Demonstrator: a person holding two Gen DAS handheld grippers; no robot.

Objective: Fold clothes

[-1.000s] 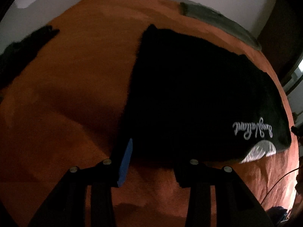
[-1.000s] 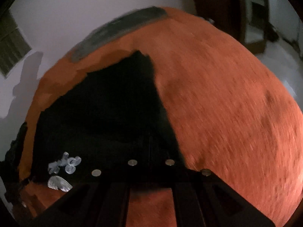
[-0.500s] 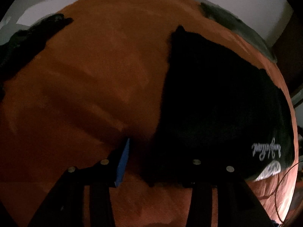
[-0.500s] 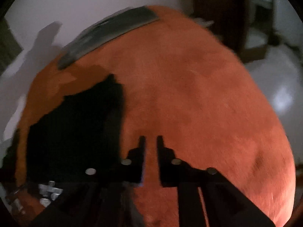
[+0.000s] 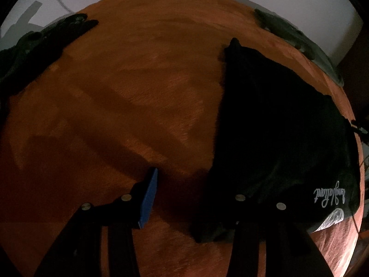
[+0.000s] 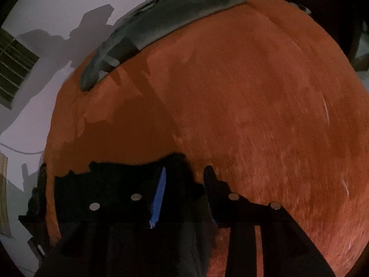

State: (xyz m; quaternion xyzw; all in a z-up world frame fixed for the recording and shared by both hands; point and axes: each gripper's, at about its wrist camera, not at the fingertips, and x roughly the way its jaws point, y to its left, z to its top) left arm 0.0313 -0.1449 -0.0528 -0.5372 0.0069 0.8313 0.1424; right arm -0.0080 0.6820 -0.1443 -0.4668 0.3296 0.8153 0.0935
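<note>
Right gripper (image 6: 184, 184) shifted off soft black garment (image 5: 276, 127), fingers opening, empty; left gripper's (image 5: 196, 189) apart.

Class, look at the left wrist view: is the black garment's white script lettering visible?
Yes, white script lettering shows on the black garment near its lower right corner.

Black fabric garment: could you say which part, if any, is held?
Nothing held: left tongs open by black fabric garment corner; right tongs opening, its edge between.
</note>
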